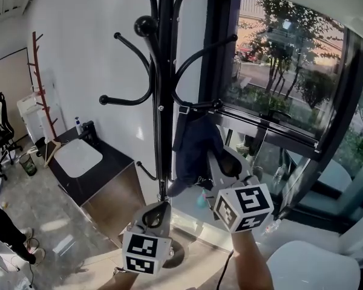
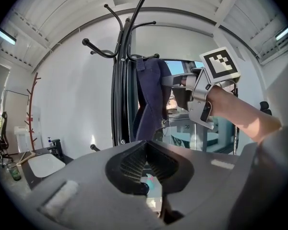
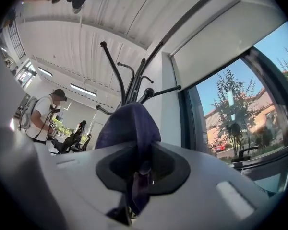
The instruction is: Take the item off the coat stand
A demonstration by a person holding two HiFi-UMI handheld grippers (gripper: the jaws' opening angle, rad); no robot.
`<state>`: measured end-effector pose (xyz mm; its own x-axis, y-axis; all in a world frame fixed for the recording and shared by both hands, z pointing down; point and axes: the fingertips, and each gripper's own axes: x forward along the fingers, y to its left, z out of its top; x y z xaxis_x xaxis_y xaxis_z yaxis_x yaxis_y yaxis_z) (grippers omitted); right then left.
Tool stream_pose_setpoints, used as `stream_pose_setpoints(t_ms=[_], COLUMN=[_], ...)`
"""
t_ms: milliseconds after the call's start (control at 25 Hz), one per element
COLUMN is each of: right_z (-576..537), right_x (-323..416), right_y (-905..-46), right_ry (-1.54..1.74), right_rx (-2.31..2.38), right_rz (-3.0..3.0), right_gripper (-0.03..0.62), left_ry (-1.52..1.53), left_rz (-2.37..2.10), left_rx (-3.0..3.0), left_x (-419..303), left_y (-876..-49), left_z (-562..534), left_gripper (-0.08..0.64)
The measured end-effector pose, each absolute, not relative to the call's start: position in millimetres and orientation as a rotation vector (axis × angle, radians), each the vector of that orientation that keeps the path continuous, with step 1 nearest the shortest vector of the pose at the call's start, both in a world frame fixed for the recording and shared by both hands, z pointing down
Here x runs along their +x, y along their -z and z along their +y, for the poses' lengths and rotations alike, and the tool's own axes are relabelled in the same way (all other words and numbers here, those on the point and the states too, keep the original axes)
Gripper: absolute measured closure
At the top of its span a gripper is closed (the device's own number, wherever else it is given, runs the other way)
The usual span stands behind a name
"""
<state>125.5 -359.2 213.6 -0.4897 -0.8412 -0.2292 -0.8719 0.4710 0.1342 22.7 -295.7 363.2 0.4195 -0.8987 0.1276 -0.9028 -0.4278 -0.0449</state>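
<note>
A black coat stand rises in front of me, with a dark blue garment hanging from one of its hooks on the window side. My right gripper reaches up to the garment's lower part. In the right gripper view the blue cloth runs down between the jaws of my right gripper, which is shut on it. My left gripper is lower, close to the stand's pole. Its jaws meet with nothing between them. The left gripper view also shows the garment and the right gripper at it.
A large window with a black frame is right behind the stand. A dark counter with a white basin lies to the left, a wooden coat stand beyond it. A white round seat is at lower right. A person stands across the room.
</note>
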Motion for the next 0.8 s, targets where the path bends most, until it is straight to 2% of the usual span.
stream_pose_setpoints(t_ms=[800], right_z=[-311], right_x=[174], right_y=[-156], right_ry=[-0.414], right_rx=[-1.684], right_rz=[2.27], right_gripper=[0.549], left_ry=[-0.179], left_rz=[-1.555], left_rx=[2.686], left_x=[20], left_y=[-358], left_z=[-264], left_gripper=[0.555])
